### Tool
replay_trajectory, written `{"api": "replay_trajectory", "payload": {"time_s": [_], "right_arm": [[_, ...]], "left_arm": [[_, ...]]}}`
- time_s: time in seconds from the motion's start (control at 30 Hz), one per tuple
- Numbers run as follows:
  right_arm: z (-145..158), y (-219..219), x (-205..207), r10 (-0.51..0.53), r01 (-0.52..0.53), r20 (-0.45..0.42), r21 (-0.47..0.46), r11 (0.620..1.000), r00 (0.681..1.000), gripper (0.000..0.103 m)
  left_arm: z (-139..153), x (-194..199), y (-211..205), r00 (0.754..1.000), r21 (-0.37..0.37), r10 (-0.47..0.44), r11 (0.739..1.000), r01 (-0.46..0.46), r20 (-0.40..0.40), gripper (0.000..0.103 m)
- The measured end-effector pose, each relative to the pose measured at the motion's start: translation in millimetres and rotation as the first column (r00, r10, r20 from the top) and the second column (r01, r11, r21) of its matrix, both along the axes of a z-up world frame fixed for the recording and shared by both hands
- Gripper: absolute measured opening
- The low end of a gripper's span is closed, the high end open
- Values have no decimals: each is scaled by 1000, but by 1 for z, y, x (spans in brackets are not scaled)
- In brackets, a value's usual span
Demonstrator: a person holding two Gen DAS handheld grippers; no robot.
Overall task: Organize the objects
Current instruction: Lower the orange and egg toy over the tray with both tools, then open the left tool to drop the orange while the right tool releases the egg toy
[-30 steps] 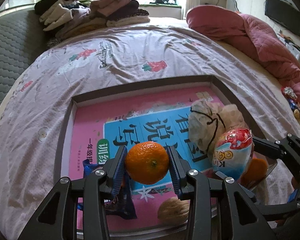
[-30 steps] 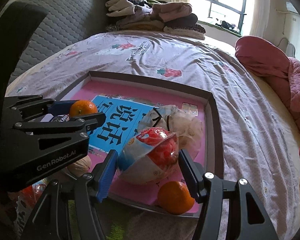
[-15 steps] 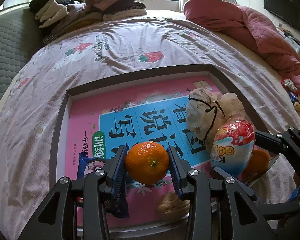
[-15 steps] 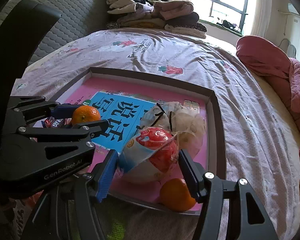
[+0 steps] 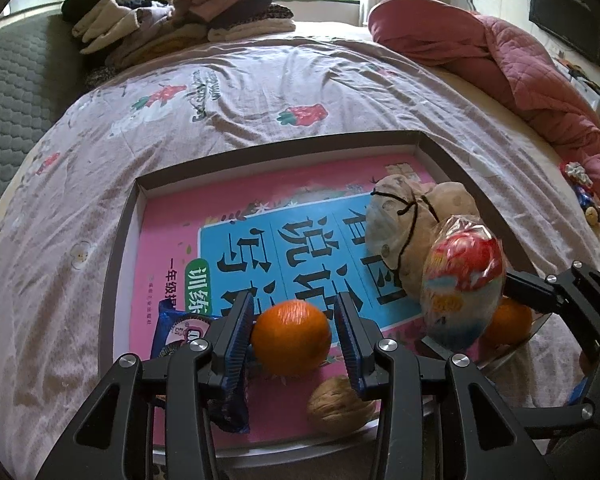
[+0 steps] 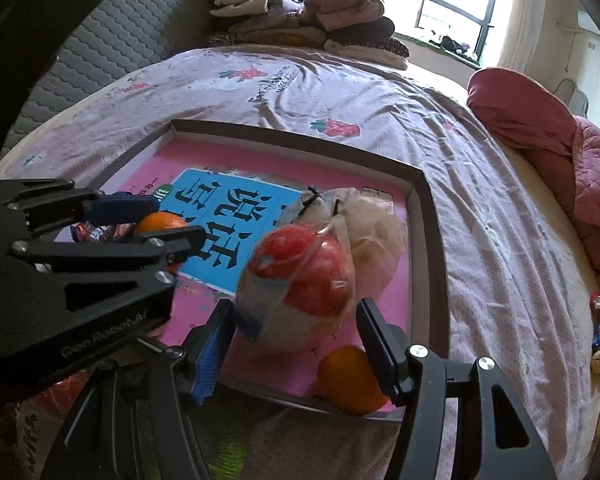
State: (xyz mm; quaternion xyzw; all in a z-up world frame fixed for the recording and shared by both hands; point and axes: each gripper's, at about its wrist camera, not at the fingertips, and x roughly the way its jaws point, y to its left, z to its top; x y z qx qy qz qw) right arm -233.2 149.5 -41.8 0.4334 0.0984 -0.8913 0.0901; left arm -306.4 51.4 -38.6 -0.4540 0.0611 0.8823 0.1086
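My left gripper [image 5: 294,338] is shut on an orange tangerine [image 5: 291,337], held just above the near edge of a shallow grey tray [image 5: 276,151] lined with a pink and blue book cover. My right gripper [image 6: 296,320] is shut on a plastic-wrapped egg-shaped toy [image 6: 300,290], red on top and white below, over the tray's near right corner. In the left wrist view the same toy [image 5: 462,280] hangs at the right, with the right gripper's black body behind it. A second tangerine [image 6: 350,380] lies in the tray under the right fingers.
In the tray lie a beige drawstring pouch [image 5: 404,228], a walnut [image 5: 340,408] and a blue snack packet [image 5: 180,332]. The tray rests on a floral bedsheet [image 5: 240,92]. Folded clothes [image 5: 180,20] are stacked at the far end and a pink quilt [image 5: 520,64] lies on the right.
Both grippers keep their holds and stay in place. The view has tilted slightly, so the tray sits a little lower and nearer in the frame.
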Motion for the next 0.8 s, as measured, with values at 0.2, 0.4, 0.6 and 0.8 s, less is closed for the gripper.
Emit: {"api": "replay_trajectory", "payload": {"time_s": [0.2, 0.4, 0.6, 0.8], "right_arm": [[3, 4, 3, -8, 8, 2, -11, 1000, 1000, 62], [6, 7, 5, -17, 17, 7, -24, 1000, 1000, 62], [12, 11, 7, -27, 27, 0, -58, 998, 1000, 62], [21, 12, 9, -31, 30, -14, -55, 998, 999, 62]], "left_arm": [[0, 2, -4, 1000, 9, 11, 1000, -11, 1, 43], [4, 5, -6, 1000, 23, 16, 1000, -16, 7, 48], [7, 8, -10, 1000, 30, 24, 999, -24, -1, 54], [16, 11, -12, 999, 39, 34, 999, -34, -14, 58]]}}
